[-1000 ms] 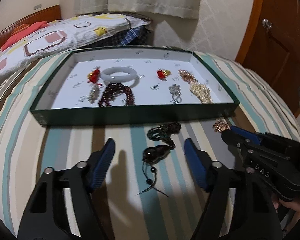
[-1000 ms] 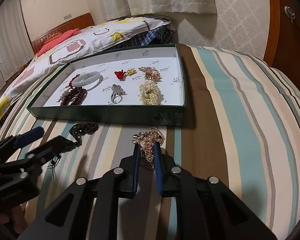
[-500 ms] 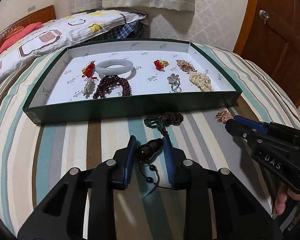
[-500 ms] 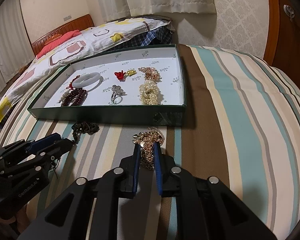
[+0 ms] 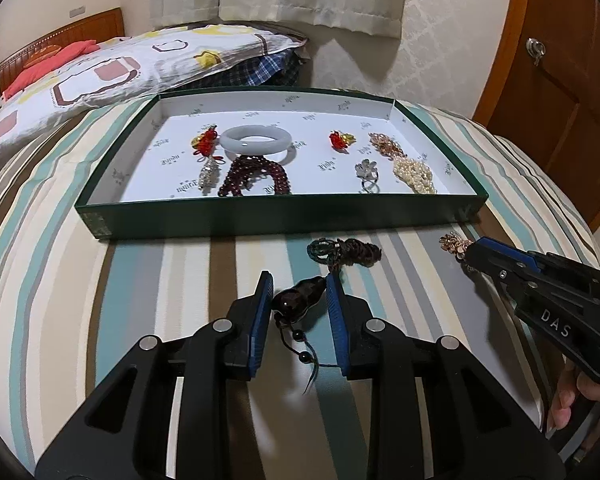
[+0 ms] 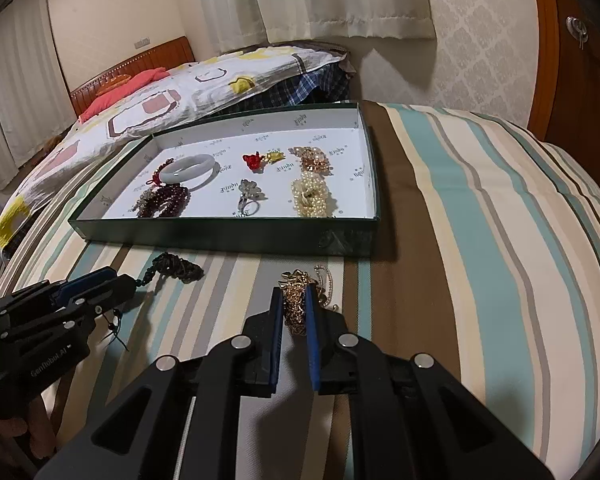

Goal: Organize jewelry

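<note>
A green tray with a white floor lies on the striped bed and holds a jade bangle, dark red beads, a ring, pearls and red charms. My left gripper is shut on a dark bead pendant whose cord trails toward the tray. My right gripper is shut on a gold chain, just in front of the tray. The left gripper also shows in the right wrist view.
The striped bedspread stretches right of the tray. Patterned pillows lie behind it at the left. A wooden door stands at the right, and curtains and a wall are behind.
My left gripper closed from wide open onto the dark pendant and has lifted it slightly. My right gripper stays shut on the gold chain, hardly moved.
</note>
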### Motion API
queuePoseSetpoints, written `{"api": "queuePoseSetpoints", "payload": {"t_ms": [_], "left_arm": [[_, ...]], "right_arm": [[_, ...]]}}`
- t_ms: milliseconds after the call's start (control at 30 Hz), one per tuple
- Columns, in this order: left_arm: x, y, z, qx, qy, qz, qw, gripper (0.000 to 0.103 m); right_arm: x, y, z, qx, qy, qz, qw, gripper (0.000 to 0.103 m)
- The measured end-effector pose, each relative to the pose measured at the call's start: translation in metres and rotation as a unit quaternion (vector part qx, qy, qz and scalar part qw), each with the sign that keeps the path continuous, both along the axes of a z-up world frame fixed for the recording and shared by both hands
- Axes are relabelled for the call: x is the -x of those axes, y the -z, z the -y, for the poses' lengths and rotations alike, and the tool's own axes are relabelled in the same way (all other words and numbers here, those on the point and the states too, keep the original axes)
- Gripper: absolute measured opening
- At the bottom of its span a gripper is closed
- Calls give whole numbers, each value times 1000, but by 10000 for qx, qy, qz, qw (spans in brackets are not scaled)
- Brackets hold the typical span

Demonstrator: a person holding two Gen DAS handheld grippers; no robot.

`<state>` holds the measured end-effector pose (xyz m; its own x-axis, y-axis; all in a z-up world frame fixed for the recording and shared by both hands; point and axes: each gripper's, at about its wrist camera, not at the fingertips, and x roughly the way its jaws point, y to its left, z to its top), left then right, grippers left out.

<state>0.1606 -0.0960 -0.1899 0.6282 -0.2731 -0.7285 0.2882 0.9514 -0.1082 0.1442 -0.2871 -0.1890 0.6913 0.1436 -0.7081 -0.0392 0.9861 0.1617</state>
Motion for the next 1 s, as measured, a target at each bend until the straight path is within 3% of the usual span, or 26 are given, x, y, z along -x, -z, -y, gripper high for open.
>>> {"api": "queuePoseSetpoints", "payload": {"t_ms": [433, 500, 600, 700, 767, 867, 933, 967, 1000], "left_arm": [[0, 7, -2, -28, 44, -173, 9998, 29], [1, 7, -1, -38, 59, -174, 9998, 33], [1, 7, 0, -53, 76, -170, 9998, 48], [3, 9, 4, -256, 197, -95, 9994, 48], [6, 10, 7, -439, 273, -28, 9987, 46], [8, 10, 9, -553, 343, 66, 9979, 25], [8, 10, 8, -546, 340, 76, 9979, 23], [7, 10, 9, -539, 337, 75, 9980, 23], [7, 10, 8, -509, 317, 76, 9982, 23]], "right_arm": [[0, 1, 1, 10, 67, 0, 10000, 14], [0, 2, 2, 21, 99, 17, 9999, 26], [0, 3, 2, 33, 138, 22, 9999, 42], [-3, 4, 1, 48, 126, -19, 9999, 46], [-5, 5, 0, 53, 99, -66, 9999, 47], [-7, 9, -2, 94, 53, -171, 9998, 47], [-6, 11, -5, 193, 9, -190, 9996, 46], [-5, 11, -6, 254, -17, -192, 9995, 41], [-5, 11, -7, 273, -63, -198, 9994, 28]]}}
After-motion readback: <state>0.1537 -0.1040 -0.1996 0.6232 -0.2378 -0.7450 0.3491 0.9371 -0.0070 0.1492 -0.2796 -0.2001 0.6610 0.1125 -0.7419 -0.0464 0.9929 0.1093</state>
